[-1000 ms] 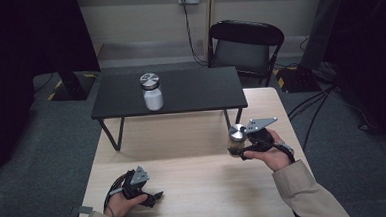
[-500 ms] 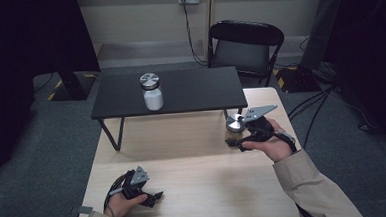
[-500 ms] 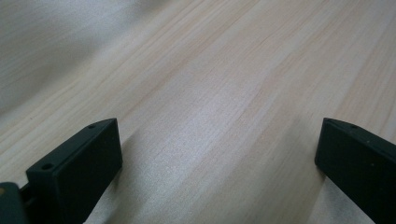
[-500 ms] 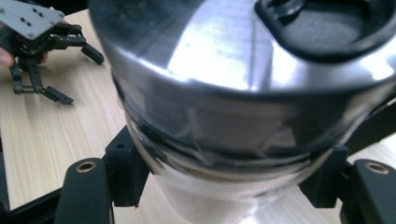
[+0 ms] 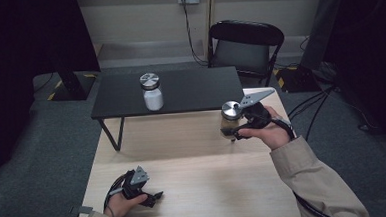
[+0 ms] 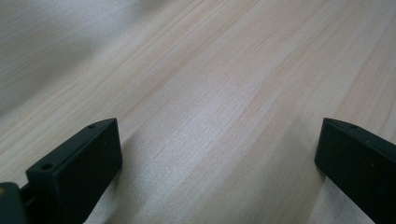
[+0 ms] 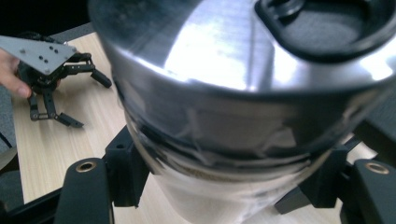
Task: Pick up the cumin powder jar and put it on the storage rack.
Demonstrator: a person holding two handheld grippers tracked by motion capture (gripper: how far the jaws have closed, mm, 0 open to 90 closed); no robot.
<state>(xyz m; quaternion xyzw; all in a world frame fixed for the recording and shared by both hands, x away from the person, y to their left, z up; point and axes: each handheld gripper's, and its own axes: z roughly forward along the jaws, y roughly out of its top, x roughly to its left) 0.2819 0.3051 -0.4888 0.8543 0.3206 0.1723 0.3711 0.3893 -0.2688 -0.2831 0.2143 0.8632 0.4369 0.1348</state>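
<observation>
My right gripper [image 5: 230, 129] is shut on a glass jar with a silver metal lid [image 5: 231, 117] and holds it in the air above the right side of the wooden table [image 5: 193, 153]. In the right gripper view the jar [image 7: 233, 93] sits close up between the two black jaws. My left gripper [image 5: 154, 196] rests on the table near its front left, open with nothing between its jaws. The right gripper view catches that open left gripper [image 7: 77, 100] at the far left. A second jar with a silver lid [image 5: 151, 92] stands on the low black table [image 5: 195, 91] behind.
A black chair [image 5: 245, 45] stands behind the black table. Cables run across the grey carpet at the right [image 5: 316, 107]. A dark stand base [image 5: 72, 85] sits at the left beyond the black table.
My right gripper has lifted the jar up off the wooden table and carried it slightly toward the black table. My left gripper has stayed where it was.
</observation>
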